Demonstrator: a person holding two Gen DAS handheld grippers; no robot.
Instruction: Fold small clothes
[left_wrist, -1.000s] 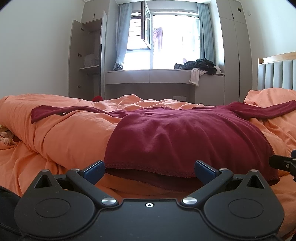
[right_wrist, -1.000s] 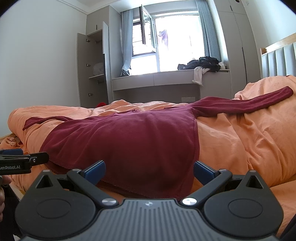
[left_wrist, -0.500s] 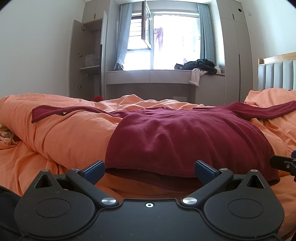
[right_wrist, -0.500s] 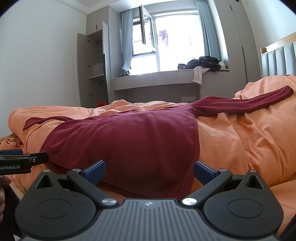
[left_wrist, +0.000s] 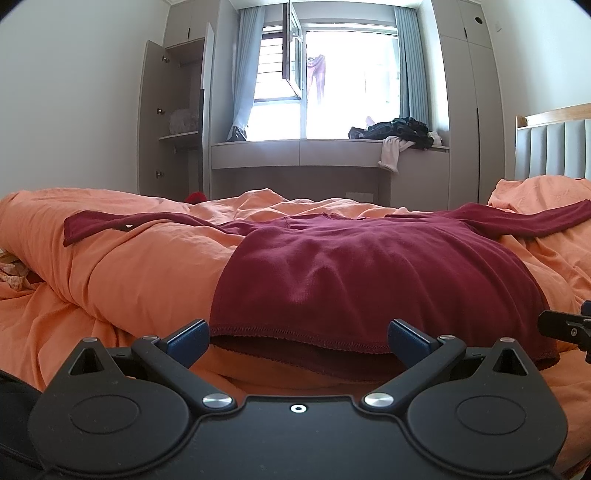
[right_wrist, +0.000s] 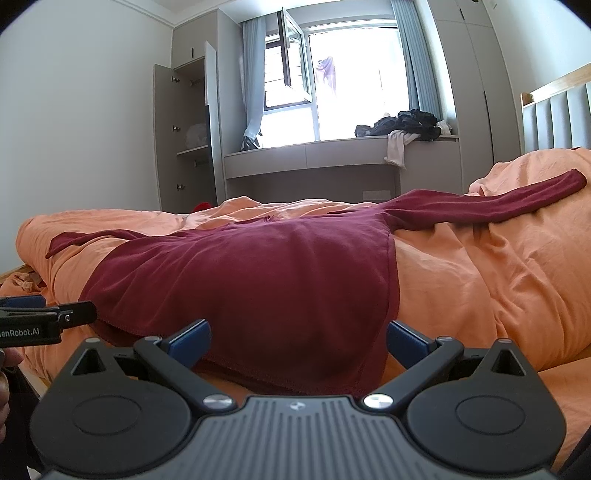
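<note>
The left gripper (left_wrist: 297, 338) and the right gripper (right_wrist: 297, 336) hover spread apart, empty, at the hem of the maroon shirt (left_wrist: 369, 273) lying flat on the orange duvet (left_wrist: 147, 266). A deep pinch risks catching the duvet too.

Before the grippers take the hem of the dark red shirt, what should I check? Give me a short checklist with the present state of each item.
1. Dark red long-sleeved shirt lies spread out on the orange duvet: ok.
2. Both sleeves stretched out to the sides: ok.
3. Left gripper open, holding nothing: ok.
4. Right gripper open, holding nothing: ok.
5. Hem in front of both grippers, free of other things: ok.
6. Fabric flat: not ok, the shirt follows the bumps of the duvet and the hem lifts, showing the lower layer.
</note>
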